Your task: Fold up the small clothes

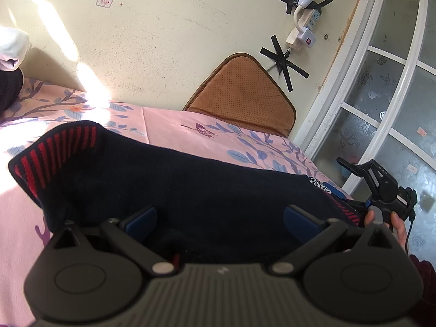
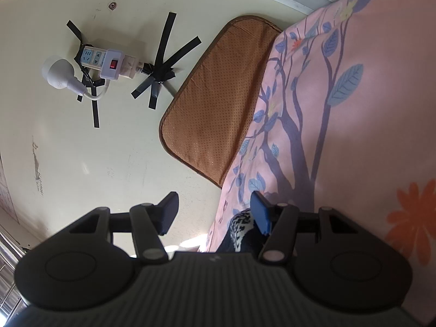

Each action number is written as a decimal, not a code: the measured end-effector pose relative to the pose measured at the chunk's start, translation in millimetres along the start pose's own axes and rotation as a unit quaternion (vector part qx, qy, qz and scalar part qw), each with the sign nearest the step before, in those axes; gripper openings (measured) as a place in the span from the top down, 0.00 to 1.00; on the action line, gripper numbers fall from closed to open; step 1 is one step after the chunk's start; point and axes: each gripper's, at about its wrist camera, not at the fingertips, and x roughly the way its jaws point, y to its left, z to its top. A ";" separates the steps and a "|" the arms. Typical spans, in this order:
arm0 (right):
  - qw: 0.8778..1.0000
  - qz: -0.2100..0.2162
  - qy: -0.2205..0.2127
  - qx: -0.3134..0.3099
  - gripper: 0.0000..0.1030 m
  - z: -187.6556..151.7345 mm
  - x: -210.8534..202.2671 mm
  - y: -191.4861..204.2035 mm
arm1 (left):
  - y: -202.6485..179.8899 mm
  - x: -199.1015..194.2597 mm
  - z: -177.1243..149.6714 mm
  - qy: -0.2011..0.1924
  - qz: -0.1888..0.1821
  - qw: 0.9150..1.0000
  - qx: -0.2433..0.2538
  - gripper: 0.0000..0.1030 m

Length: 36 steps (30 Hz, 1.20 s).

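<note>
A dark navy knit garment point(image 1: 169, 179) with red-striped trim lies on the pink floral bedsheet point(image 1: 174, 125), its left edge raised. My left gripper point(image 1: 220, 218) is open and wide, its blue pads point(image 1: 141, 218) resting over the near part of the garment without pinching it. My right gripper point(image 1: 339, 177), held by a hand point(image 1: 397, 226), is at the garment's right corner, by a black-and-white patterned patch point(image 1: 318, 184). In the right wrist view the right gripper point(image 2: 215, 212) stands open, wall showing between its fingers. That patch point(image 2: 241, 226) lies just beside its blue-padded finger point(image 2: 261, 212).
A brown padded cushion point(image 1: 245, 98) leans on the cream wall behind the bed. A power strip with a lamp point(image 1: 302, 27) is taped to the wall. A white-framed glass door point(image 1: 381, 95) stands to the right. White and dark cloth point(image 1: 8, 62) lies at the far left.
</note>
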 end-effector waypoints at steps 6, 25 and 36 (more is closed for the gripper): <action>1.000 0.000 0.000 0.000 0.41 0.2 -0.2 0.0 | -1.2 1.9 0.0 0.006 0.004 1.000 0.003 0.00; 1.000 0.001 0.000 0.001 0.41 0.3 -0.4 -0.2 | 2.2 -0.5 0.5 0.000 -0.004 1.000 -0.005 0.00; 1.000 0.001 0.000 0.000 0.41 0.3 0.1 -0.4 | 3.6 1.6 1.9 0.005 -0.002 1.000 -0.011 0.00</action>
